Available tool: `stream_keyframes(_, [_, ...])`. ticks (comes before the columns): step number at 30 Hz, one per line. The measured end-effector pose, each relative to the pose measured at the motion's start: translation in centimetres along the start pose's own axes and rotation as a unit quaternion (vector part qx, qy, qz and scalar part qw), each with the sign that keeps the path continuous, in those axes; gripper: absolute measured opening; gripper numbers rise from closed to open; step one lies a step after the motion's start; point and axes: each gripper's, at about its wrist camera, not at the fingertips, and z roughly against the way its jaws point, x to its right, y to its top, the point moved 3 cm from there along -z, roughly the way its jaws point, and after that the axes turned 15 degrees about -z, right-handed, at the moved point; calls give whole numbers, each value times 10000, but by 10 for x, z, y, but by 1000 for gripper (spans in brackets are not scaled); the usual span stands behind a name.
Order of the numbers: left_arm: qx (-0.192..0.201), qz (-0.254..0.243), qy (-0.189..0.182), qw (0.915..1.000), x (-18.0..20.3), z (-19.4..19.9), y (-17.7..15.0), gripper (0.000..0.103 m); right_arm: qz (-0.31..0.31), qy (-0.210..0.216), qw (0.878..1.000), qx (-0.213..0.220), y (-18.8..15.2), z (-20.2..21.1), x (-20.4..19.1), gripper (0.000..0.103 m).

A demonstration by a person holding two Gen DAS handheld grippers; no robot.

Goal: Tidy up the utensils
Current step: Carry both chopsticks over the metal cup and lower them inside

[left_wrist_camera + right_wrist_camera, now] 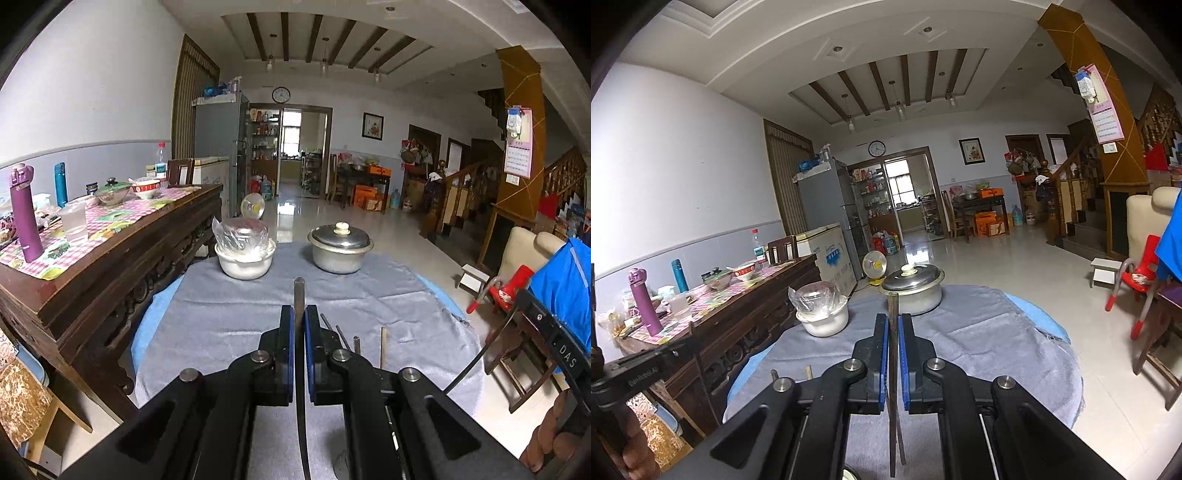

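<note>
My left gripper [299,314] is shut on a dark metal utensil handle [299,295] that sticks up past the fingertips, above the grey cloth [221,325]. My right gripper [894,321] is shut on dark wooden chopsticks [892,306] that point forward over the same cloth [979,332]. Several more utensil ends [356,343] and a wooden stick [383,347] stand just right of my left gripper. In the right wrist view, utensil tips [809,371] show at the lower left, with the left gripper's body beside them.
A white bowl with a plastic-wrapped dish [245,251] and a lidded metal pot [340,247] sit at the far side of the round table. A dark wooden sideboard [110,258] with bottles and bowls stands close on the left. Chairs [517,350] stand on the right.
</note>
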Motion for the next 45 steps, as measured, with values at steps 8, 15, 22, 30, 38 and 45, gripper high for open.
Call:
stream_keyframes(8, [122, -24, -53, 9999, 1, 19, 7, 5, -141, -40, 9999, 91, 2, 14, 11, 6])
stream_keyframes(15, [188, -111, -95, 9997, 12, 26, 12, 5, -122, 7, 9997, 192, 5, 28, 12, 6])
stream_keyframes(22, [208, -222, -192, 9994, 30, 29, 18, 6, -233, -27, 9995, 211, 7, 35, 26, 6])
stream_keyframes(30, [243, -376, -257, 9987, 45, 34, 23, 6, -318, -19, 9992, 240, 9, 40, 35, 6])
stream_keyframes(38, [264, -438, -397, 9979, 52, 32, 24, 6, -309, -91, 9991, 281, 9, 47, 38, 6])
stream_keyframes(45, [280, -367, -371, 9982, 46, 36, 24, 6, -299, -26, 9991, 307, 9, 52, 32, 6])
